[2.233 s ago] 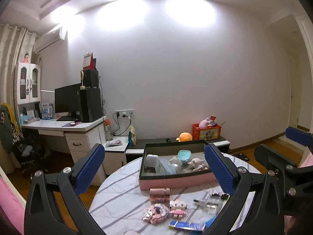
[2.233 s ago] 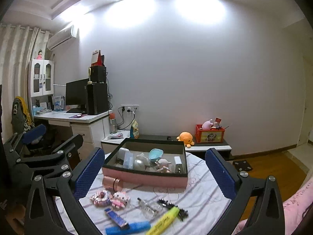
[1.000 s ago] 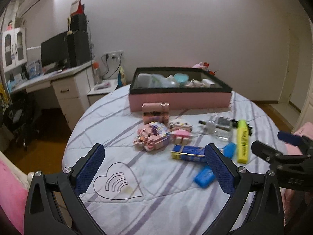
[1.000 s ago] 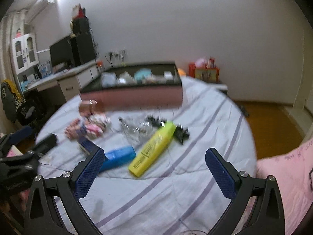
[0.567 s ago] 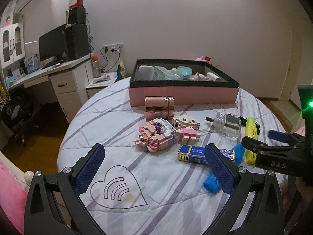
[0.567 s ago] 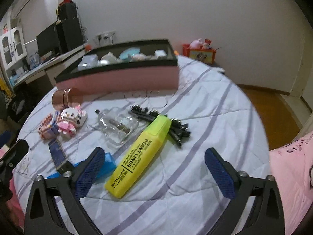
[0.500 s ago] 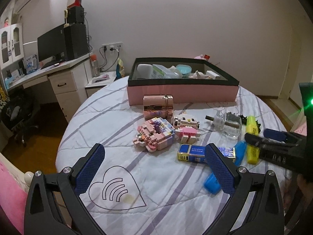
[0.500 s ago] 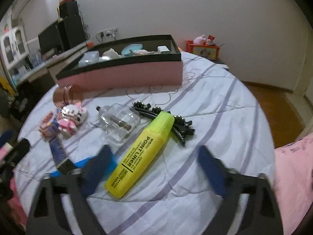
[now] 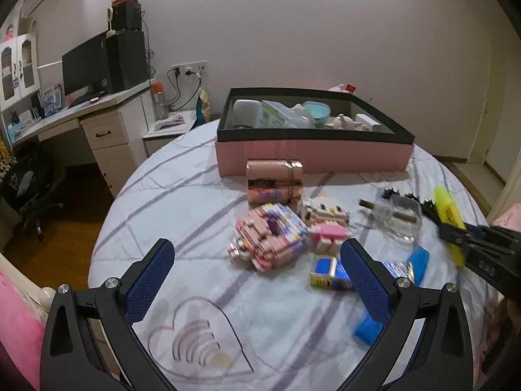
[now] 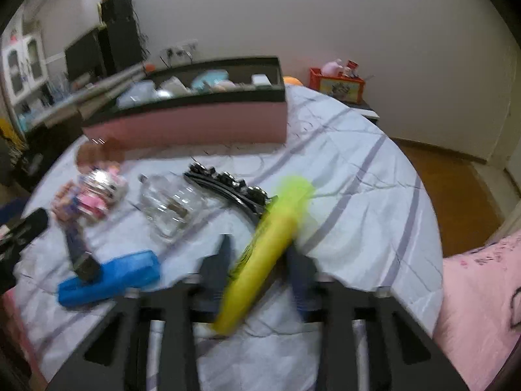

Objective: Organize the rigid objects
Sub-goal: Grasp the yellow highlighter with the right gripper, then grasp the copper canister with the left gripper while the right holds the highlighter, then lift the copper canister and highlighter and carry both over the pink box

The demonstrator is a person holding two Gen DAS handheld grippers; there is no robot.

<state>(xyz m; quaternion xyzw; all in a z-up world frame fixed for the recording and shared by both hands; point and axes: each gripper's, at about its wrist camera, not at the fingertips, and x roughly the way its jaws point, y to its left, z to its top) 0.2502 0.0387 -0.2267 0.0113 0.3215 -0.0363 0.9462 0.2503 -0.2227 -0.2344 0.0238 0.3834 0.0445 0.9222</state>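
Note:
On the round table with the striped cloth lies a yellow highlighter (image 10: 270, 247). My right gripper (image 10: 260, 257) is closing on it, a pad against each side of its barrel. The left wrist view catches the highlighter (image 9: 447, 208) at the far right, with the right gripper (image 9: 456, 234) on it. My left gripper (image 9: 257, 260) is open above the near part of the table, nothing between its fingers. Beyond it lie a pink block figure (image 9: 270, 238), a cat block figure (image 9: 325, 221), a rose-gold cylinder (image 9: 273, 182) and a blue pack (image 9: 329, 270). The pink box (image 9: 312, 156) at the back holds several items.
A glass bottle (image 10: 169, 208), black hair clips (image 10: 228, 185) and a blue case (image 10: 110, 277) lie left of the highlighter. A desk with a monitor (image 9: 81, 114) stands far left. Pink bedding (image 10: 482, 293) borders the table on the right. An orange crate (image 10: 338, 88) sits behind.
My right gripper has gone from wide open to closed around the yellow highlighter and dropped closer to the table. The left gripper has edged nearer the block figures, still open.

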